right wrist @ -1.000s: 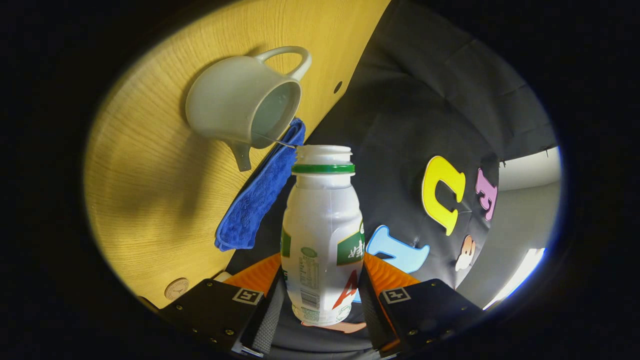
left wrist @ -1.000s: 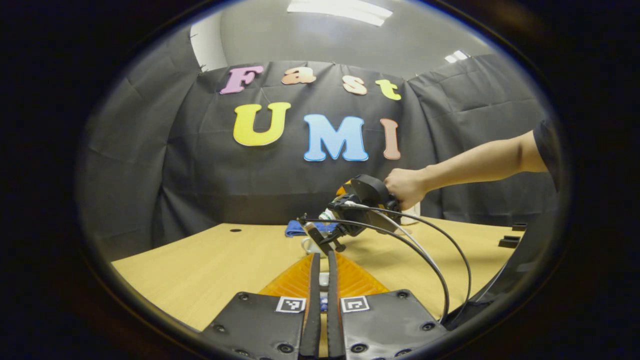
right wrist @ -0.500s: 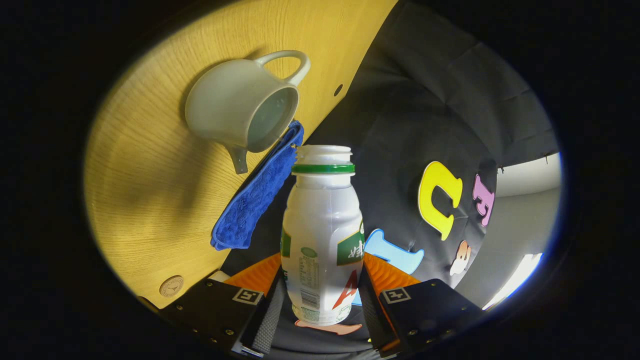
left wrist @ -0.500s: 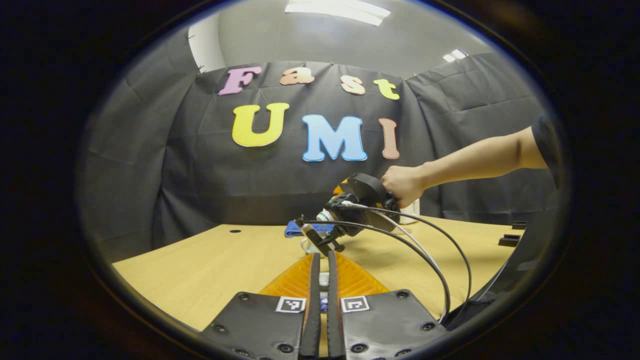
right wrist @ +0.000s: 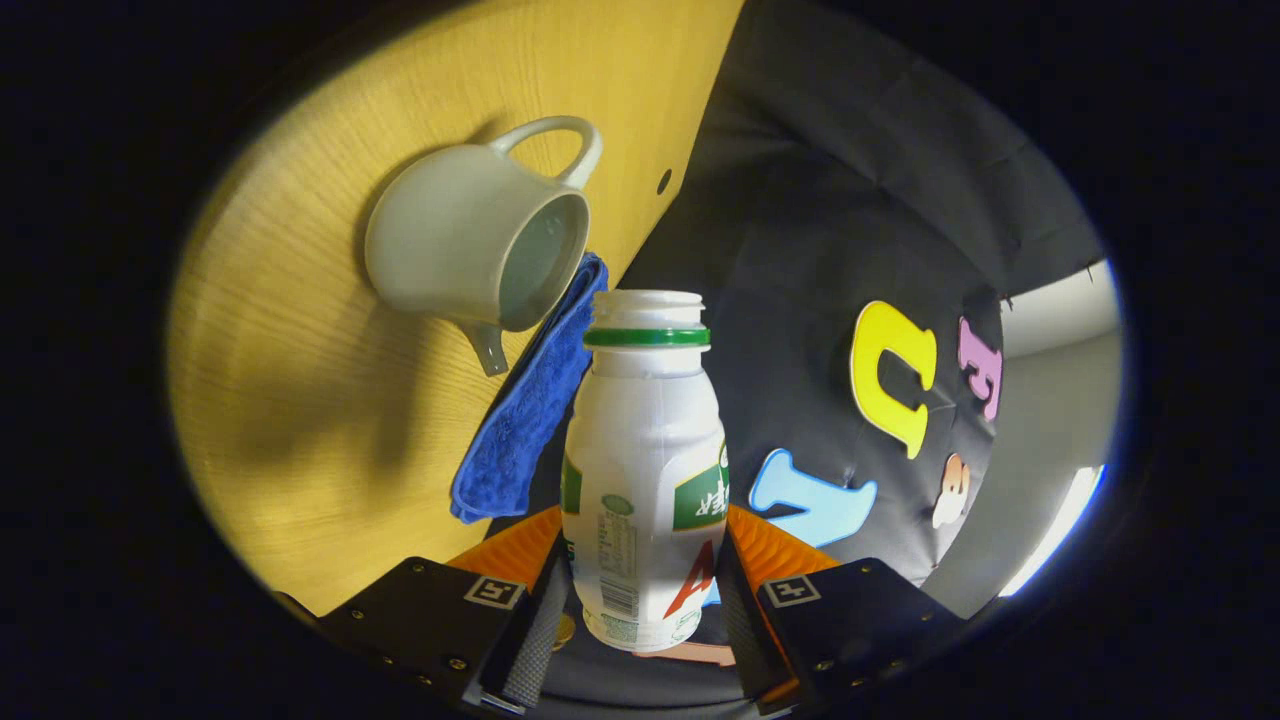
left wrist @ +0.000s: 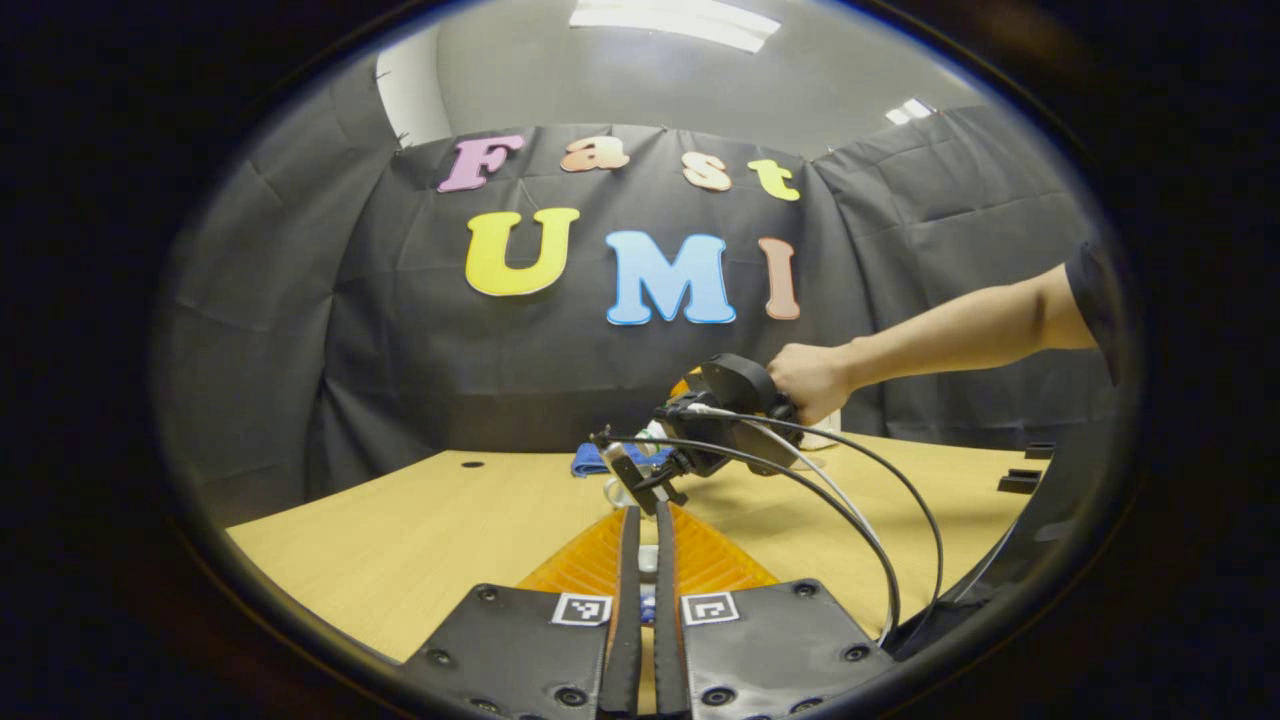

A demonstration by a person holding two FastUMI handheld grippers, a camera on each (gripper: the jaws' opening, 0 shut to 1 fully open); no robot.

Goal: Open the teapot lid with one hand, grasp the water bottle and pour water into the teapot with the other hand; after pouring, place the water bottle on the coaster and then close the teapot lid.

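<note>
Left gripper view: the left gripper rests low over the table, fingers drawn close with only a narrow slit between them. A small pale piece shows in that slit; whether it is gripped I cannot tell. Farther off, a hand holds the right gripper, tipped down toward the table centre, cables trailing from it. A sliver of the teapot and a blue cloth lie just behind it.

Right gripper view: the right gripper is clamped on the bottle, a finger pressing each side of its lower body. The bottle's long axis runs along the fingers, uncapped mouth pointing away from the camera. The table stands steeply slanted here, so the bottle is held well off upright. The teapot sits lidless on the table, opening turned toward the bottle mouth, handle on the far side, spout toward the cloth, which lies just beside it.
</note>
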